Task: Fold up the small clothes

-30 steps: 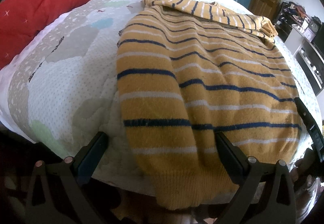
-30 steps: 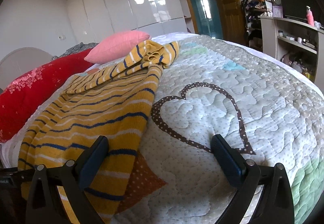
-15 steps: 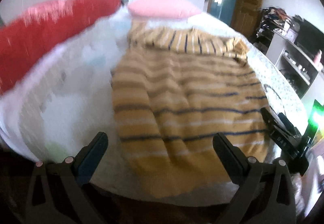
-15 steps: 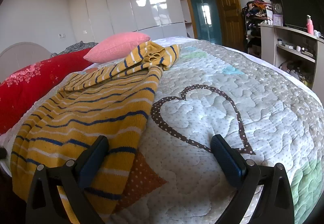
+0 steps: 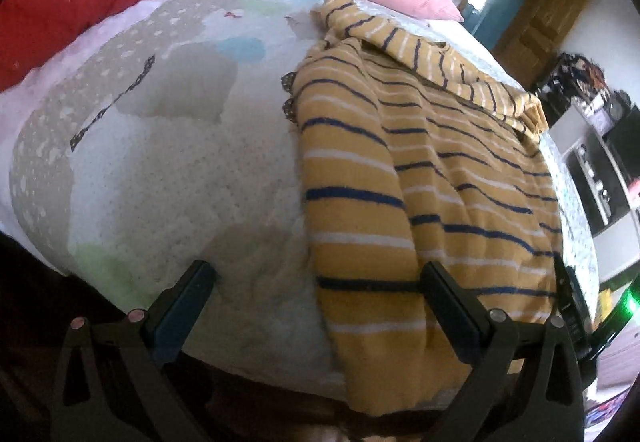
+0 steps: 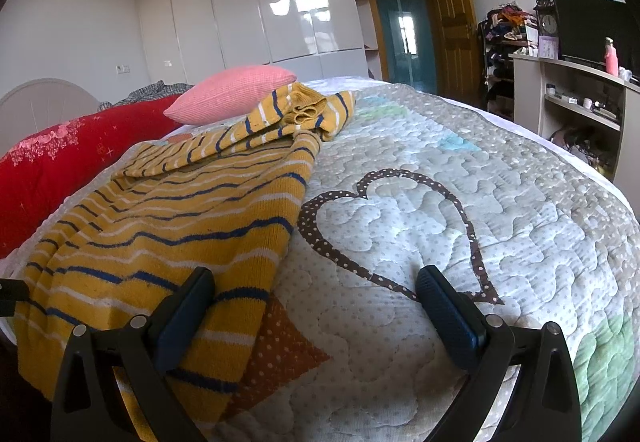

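Note:
A yellow sweater with navy and white stripes lies flat on the quilted bed, its hem hanging over the near edge and its sleeves folded across the top. It also shows in the right wrist view at the left. My left gripper is open and empty, held near the sweater's left hem corner at the bed edge. My right gripper is open and empty, its left finger over the sweater's right hem edge. The right gripper's black tip shows at the sweater's right side in the left wrist view.
The quilted bedspread has a brown heart pattern. A pink pillow and a red pillow lie at the head of the bed. A shelf unit with clutter stands to the right. White wardrobes and a wooden door are behind.
The left gripper has swung leftward and tilted, so the sweater now sits to its right. The right gripper has dropped slightly toward the sweater's edge. Both stay open.

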Tool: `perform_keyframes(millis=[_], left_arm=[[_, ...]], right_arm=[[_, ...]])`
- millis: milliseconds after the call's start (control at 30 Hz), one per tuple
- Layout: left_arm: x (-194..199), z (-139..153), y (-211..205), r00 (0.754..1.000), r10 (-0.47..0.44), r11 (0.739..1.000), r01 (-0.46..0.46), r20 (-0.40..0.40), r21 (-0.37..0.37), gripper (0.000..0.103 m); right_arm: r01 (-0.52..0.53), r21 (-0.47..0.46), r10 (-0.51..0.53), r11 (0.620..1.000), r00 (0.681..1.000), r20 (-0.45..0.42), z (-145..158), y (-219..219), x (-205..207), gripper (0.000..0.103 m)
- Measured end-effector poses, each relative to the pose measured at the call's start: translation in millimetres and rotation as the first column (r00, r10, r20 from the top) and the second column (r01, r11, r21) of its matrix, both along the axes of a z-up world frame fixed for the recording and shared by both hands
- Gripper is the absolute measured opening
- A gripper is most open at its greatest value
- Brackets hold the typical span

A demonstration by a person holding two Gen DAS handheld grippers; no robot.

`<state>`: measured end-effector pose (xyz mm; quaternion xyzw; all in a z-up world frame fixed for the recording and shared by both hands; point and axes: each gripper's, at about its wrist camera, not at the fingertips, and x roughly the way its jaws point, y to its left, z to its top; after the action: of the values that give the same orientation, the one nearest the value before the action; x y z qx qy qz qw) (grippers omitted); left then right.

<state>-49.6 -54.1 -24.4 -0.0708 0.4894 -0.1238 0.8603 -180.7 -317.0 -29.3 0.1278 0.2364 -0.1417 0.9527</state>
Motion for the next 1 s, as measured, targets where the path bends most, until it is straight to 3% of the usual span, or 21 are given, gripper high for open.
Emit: perform_keyframes(millis=[100,267,300,467,1000], left_arm=[[-3.7,0.4,-7.9,0.999,-0.045,0.999,0.045,0.017,0.004,0.103],[-7.3,5.2,-12.3,0.997,-0.067,0.998,0.067,0.045,-0.002,0.072],[-7.4,6.1,-12.9,0.996,-0.067,0.998,0.067,0.052,0.002,0.071],[-7.7,6.4,-9.9,0.997,-0.059,0.998,0.060,0.052,-0.019,0.071],[-15.6,1.5,-15.9,0.994,-0.083,0.996,0.081,0.067,0.030,0.080]], right_arm=[[0.003,-0.006,-0.003,1.000,1.000,0.001,-0.2,0.5,0.9,0.102],[0.008,-0.015,-0.008,1.000,1.000,0.004,-1.1,1.8,0.1,0.102],[0.009,-0.017,-0.008,1.000,1.000,0.004,-1.2,1.8,0.1,0.102],[0.015,-0.025,-0.014,1.000,1.000,0.008,-1.7,3.2,-0.5,0.102],[0.026,-0.039,-0.025,0.999,1.000,0.013,-2.8,5.0,-0.4,0.102]])
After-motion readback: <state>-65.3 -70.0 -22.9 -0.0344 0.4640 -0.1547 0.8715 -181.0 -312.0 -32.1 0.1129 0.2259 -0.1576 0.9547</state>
